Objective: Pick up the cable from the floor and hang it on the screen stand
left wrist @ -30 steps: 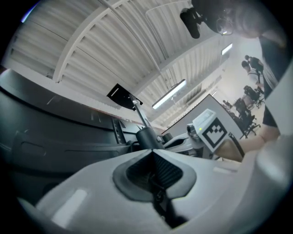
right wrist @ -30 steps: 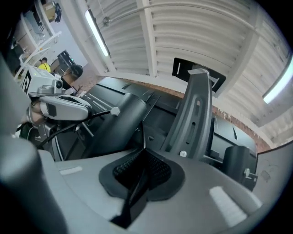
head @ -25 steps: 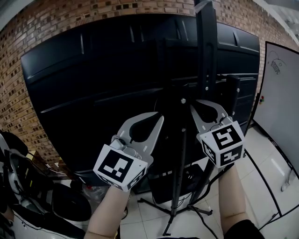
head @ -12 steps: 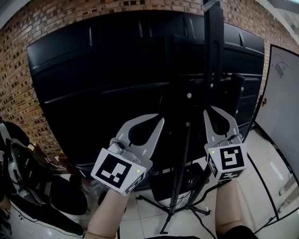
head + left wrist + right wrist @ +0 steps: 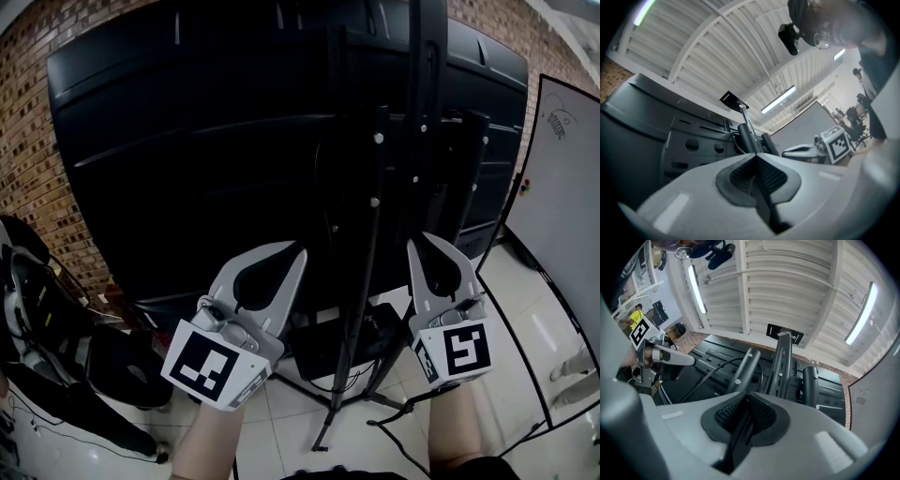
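Note:
The black screen (image 5: 206, 141) fills the back, with its stand's upright poles (image 5: 424, 112) and slanted leg (image 5: 361, 300) in front. A thin black cable (image 5: 325, 202) hangs in a loop beside the poles; in the right gripper view this cable (image 5: 701, 376) arcs up to the stand (image 5: 780, 366). Another stretch of cable (image 5: 398, 419) lies on the tiles by the stand's feet. My left gripper (image 5: 298, 246) (image 5: 756, 157) is shut and empty, left of the stand. My right gripper (image 5: 419, 240) (image 5: 747, 397) is shut and empty, just right of it. Neither touches the cable.
A whiteboard (image 5: 562, 206) stands at the right and a brick wall (image 5: 28, 141) at the left. Black bags and gear (image 5: 56, 356) sit on the floor at the left. A black box (image 5: 319, 342) rests at the stand's base on white tiles (image 5: 281, 431).
Both grippers have come down and back from the stand's poles. The right gripper dropped from beside the pole to lower right; the head view has tilted lower.

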A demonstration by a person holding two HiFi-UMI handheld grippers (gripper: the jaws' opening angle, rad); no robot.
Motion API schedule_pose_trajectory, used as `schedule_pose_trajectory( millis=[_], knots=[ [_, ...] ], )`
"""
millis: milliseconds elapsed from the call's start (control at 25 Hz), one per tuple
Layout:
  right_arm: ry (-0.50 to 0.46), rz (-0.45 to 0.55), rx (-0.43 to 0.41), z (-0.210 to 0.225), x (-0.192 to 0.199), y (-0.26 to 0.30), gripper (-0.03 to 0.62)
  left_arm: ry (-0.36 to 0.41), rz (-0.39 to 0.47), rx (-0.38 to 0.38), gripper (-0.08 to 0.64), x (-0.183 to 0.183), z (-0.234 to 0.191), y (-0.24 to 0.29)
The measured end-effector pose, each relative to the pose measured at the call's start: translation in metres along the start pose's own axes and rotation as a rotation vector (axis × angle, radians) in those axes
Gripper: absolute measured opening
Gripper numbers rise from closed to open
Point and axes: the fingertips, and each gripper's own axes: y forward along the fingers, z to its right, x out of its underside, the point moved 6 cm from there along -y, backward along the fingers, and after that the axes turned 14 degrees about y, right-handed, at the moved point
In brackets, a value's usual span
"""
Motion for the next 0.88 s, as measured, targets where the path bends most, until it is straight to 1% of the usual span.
schedule_pose_trajectory(
  millis=[160,320,440,520,600,800,880],
  knots=[
    [0.027,0.018,0.003,-0.009,0.008,-0.028,0.018,-0.052,-0.032,-0.020,0.002,0.014,0.014,-0.024],
    [0.040,0.010,-0.009,-0.019,0.019,-0.051,0.017,-0.058,-0.048,-0.017,0.002,0.026,0.030,-0.040],
    [0.065,0.038,-0.022,-0.029,0.030,-0.072,0.010,-0.060,-0.049,-0.007,0.002,0.033,0.047,-0.057],
    [0.080,0.056,-0.034,-0.037,0.037,-0.087,0.009,-0.078,-0.038,-0.014,0.002,0.039,0.061,-0.074],
    [0.079,0.053,-0.042,-0.045,0.047,-0.095,0.008,-0.102,-0.044,-0.027,0.002,0.049,0.073,-0.091],
    [0.103,-0.001,-0.058,-0.057,0.073,-0.103,0.008,-0.161,-0.149,-0.040,0.002,0.081,0.090,-0.120],
    [0.119,-0.005,-0.052,-0.060,0.080,-0.107,0.008,-0.183,-0.170,-0.038,0.002,0.089,0.096,-0.126]
  ],
)
